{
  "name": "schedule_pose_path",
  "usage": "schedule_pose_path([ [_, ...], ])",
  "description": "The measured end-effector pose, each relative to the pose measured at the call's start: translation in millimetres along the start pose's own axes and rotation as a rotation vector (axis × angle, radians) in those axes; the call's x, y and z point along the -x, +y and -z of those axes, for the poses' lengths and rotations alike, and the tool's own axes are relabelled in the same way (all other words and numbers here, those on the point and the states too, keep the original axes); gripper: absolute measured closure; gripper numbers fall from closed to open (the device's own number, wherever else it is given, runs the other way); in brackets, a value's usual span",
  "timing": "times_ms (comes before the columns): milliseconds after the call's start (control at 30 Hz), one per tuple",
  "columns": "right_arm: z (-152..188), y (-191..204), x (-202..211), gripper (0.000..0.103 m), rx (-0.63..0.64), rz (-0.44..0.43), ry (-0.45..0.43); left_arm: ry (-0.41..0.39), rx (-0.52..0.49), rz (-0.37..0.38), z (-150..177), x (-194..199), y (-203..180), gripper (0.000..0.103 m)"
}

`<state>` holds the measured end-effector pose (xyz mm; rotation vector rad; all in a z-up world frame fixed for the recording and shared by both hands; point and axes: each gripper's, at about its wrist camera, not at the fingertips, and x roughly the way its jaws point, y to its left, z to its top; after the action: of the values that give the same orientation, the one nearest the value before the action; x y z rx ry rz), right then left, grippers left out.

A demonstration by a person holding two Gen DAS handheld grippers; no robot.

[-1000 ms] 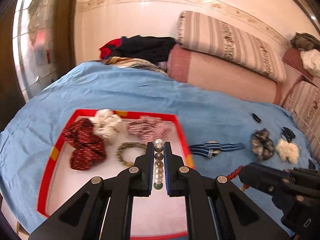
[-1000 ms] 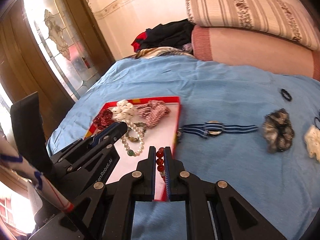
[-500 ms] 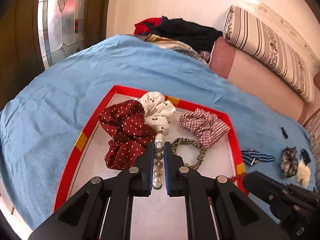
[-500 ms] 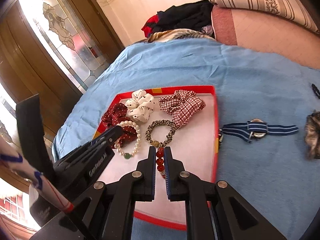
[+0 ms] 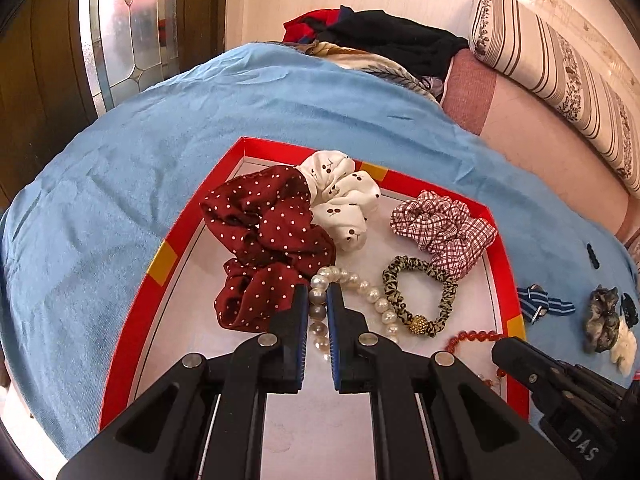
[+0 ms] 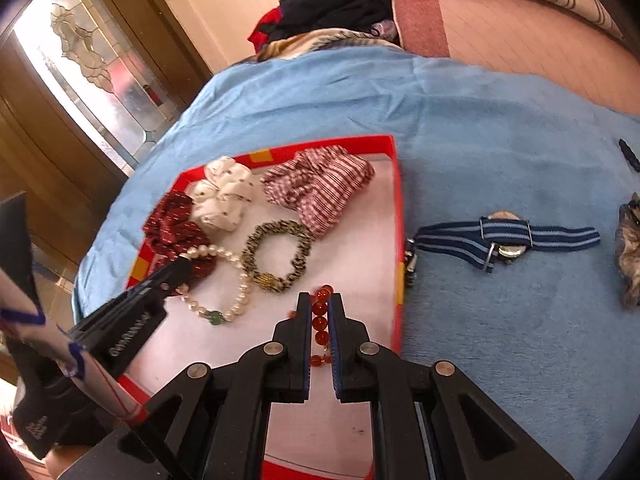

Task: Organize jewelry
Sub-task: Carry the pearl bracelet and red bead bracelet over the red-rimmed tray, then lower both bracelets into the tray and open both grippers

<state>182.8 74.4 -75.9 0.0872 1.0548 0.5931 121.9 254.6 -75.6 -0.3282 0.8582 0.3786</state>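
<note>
A red-rimmed tray [image 5: 162, 266] [image 6: 396, 216] with a white floor lies on the blue bedspread. My left gripper [image 5: 318, 300] is shut on a white pearl bracelet [image 5: 374, 292] [image 6: 240, 298], whose loop lies on the tray floor beside a dark red dotted scrunchie [image 5: 264, 236]. My right gripper [image 6: 319, 306] is shut on a red bead bracelet [image 6: 320, 326] [image 5: 474, 336] low over the tray's right part. In the tray also lie a white scrunchie [image 5: 344, 200], a checked scrunchie [image 5: 448, 228] and a leopard hair tie [image 5: 416, 296] [image 6: 280, 254].
On the bedspread right of the tray lie a blue striped watch [image 6: 508, 238], a dark scrunchie [image 5: 602, 318] and a white scrunchie [image 5: 624, 350]. Pillows [image 5: 560, 56] and piled clothes [image 5: 384, 36] sit at the back. A glazed door [image 5: 128, 28] is at the left.
Both grippers have come down and left over the tray with their bracelets. The pearl loop now rests on the tray floor, and the red beads have moved from the tray's edge to inside it.
</note>
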Motion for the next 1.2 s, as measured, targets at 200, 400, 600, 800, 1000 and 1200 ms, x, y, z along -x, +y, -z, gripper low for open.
schedule_pose_path([
  [200,6,-5,-10,0.094,-0.002,0.023,0.026,0.002,-0.006,-0.006,1,-2,-1,0.094],
  [400,10,-6,-17,0.094,0.006,0.030,0.046,-0.005,-0.018,-0.009,2,0,-4,0.094],
  [600,11,-5,-17,0.094,0.015,0.030,0.050,-0.017,-0.021,-0.006,1,3,-6,0.094],
  [800,12,-4,-12,0.091,0.010,0.020,0.048,-0.048,-0.016,-0.003,0,10,-6,0.075],
  [1000,10,-2,5,0.087,0.017,0.010,0.015,-0.104,-0.015,0.011,-2,22,-10,0.075],
  [1200,9,-7,24,0.085,-0.003,-0.018,-0.020,-0.151,-0.035,0.037,-2,31,-22,0.074],
])
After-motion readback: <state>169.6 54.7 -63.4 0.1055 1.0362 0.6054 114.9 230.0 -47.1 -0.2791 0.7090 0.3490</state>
